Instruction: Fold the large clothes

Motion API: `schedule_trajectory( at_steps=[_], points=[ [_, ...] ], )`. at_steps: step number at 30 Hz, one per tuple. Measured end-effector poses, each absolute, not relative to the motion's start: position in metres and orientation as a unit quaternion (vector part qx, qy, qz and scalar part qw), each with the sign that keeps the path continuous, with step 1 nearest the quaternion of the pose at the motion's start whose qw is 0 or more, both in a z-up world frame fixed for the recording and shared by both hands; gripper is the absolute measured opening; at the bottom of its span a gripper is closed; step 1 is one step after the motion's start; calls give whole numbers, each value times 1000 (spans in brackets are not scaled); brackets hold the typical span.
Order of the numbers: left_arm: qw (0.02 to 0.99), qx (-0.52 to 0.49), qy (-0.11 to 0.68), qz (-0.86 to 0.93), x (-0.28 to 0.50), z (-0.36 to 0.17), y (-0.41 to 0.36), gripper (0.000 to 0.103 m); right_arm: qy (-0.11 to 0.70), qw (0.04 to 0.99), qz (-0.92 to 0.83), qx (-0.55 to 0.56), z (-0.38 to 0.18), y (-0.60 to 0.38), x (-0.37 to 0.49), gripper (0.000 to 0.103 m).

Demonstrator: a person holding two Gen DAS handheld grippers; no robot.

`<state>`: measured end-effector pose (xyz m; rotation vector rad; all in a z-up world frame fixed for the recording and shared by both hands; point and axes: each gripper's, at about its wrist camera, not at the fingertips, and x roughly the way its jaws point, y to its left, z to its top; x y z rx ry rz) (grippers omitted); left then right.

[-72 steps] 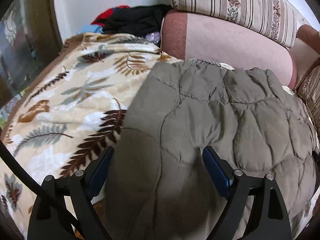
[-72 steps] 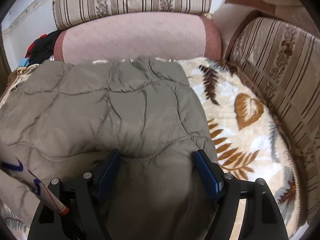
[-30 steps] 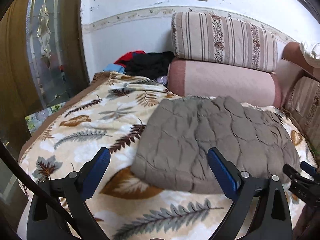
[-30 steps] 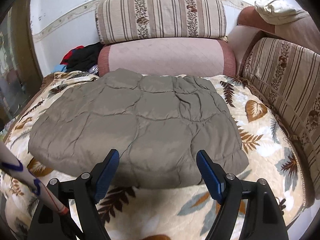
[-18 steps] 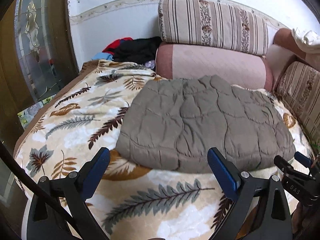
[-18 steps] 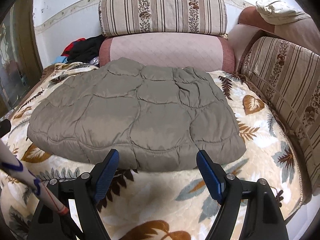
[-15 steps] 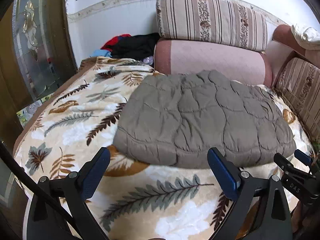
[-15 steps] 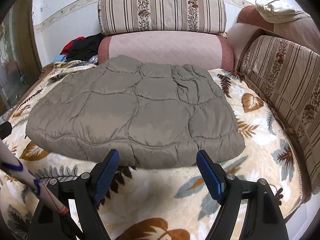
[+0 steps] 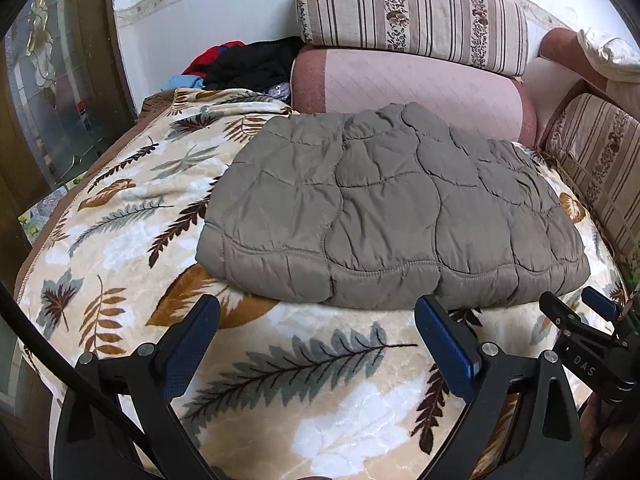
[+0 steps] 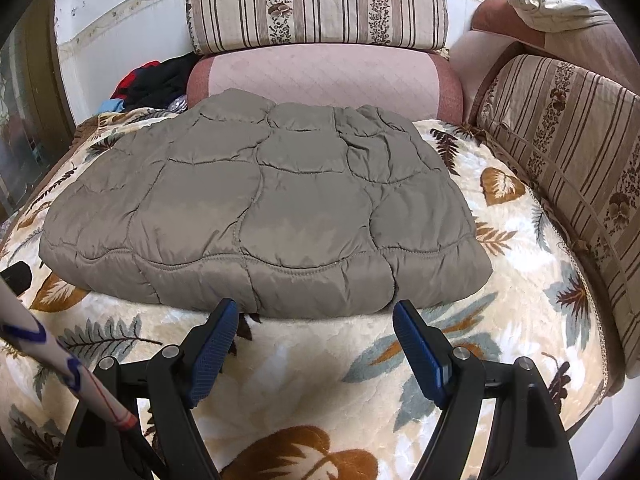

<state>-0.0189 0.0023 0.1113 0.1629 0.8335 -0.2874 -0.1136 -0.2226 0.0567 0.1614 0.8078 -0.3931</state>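
Note:
A grey-brown quilted jacket (image 9: 384, 216) lies folded into a flat rectangle on the leaf-print blanket (image 9: 304, 380); it also shows in the right wrist view (image 10: 264, 216). My left gripper (image 9: 316, 320) is open and empty, just in front of the jacket's near edge. My right gripper (image 10: 316, 316) is open and empty, close to the near edge, not touching it. The right gripper also shows at the lower right of the left wrist view (image 9: 572, 308).
A pink bolster (image 10: 324, 76) and a striped cushion (image 10: 320, 8) stand behind the jacket. A striped sofa arm (image 10: 568, 128) runs along the right. A pile of dark and red clothes (image 9: 248, 64) lies at the back left. A glass door (image 9: 52, 92) is on the left.
Both grippers have pulled back from over the jacket to in front of its near edge, then edged slightly closer again. The jacket has stayed folded and still.

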Motion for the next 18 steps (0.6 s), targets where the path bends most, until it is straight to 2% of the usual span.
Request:
schedule_trajectory(
  at_steps=[18],
  points=[
    [888, 85, 423, -156, -19, 98, -7, 97, 400, 892, -193, 79, 49, -221, -109, 83]
  ],
)
